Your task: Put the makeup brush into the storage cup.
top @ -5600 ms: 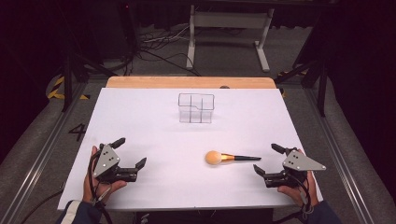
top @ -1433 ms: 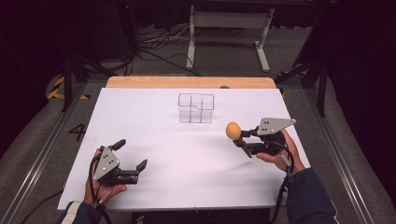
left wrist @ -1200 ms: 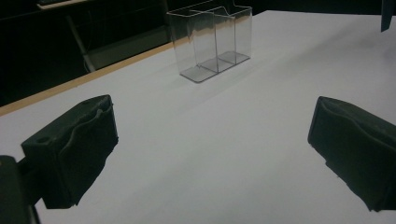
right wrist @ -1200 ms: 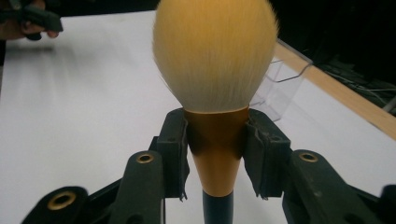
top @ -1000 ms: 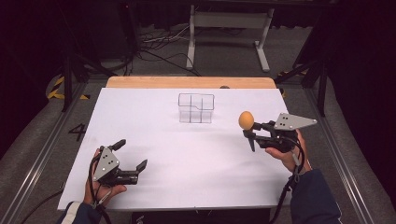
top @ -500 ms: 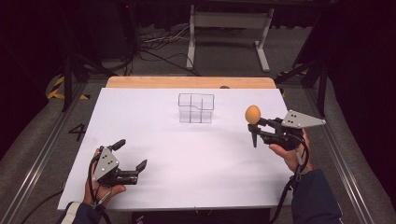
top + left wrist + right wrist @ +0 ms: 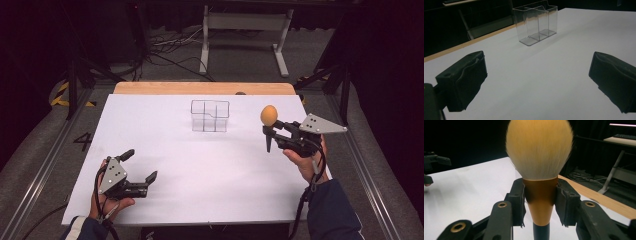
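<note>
We hold the makeup brush (image 7: 539,170) upright above the counter (image 7: 200,165), right gripper (image 7: 272,134) jaws clamped on its gold ferrule. It is probably light; bristles soft, so grip the rigid ferrule. Left gripper (image 7: 142,172) jaws stand wide, empty.

Lab: dark floor cables (image 7: 165,47), railed table (image 7: 150,130)

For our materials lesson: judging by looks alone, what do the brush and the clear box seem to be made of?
Brush: soft, fine bristles, cream to orange, probably synthetic; its collar looks like matte coppery metal or coated plastic, with a black handle below.
Clear box: see-through with glossy edges and thin dividers, likely acrylic rather than glass.
</note>
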A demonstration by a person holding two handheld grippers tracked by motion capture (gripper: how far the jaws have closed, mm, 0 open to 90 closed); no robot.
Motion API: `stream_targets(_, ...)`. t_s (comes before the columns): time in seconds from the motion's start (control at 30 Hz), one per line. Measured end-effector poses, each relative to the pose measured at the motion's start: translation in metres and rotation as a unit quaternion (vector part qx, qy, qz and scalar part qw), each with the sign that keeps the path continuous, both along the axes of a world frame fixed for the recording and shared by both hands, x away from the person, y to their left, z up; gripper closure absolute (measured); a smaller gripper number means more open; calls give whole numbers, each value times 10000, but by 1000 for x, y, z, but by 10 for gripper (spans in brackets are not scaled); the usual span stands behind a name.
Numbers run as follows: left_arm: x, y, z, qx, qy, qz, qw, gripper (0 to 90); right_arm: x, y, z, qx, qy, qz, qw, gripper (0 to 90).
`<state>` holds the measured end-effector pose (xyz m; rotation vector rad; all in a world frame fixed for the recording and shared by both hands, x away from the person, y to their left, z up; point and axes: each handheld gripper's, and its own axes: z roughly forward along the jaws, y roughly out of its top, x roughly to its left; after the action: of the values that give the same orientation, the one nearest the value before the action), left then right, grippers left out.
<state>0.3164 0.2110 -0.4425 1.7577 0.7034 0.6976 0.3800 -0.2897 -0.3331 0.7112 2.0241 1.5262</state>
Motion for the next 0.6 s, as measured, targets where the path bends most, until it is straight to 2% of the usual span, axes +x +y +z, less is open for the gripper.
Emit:
stream_targets(0.17, 0, 0, 0, -22, -3, -10, 10000, 23, 6, 15, 5, -34, -46, 23, 10000, 624)
stream_targets(0.6, -1, 3, 1, -86, -7, -26, 10000, 23, 27, 44, 11, 117, -133, 26, 9998, 624)
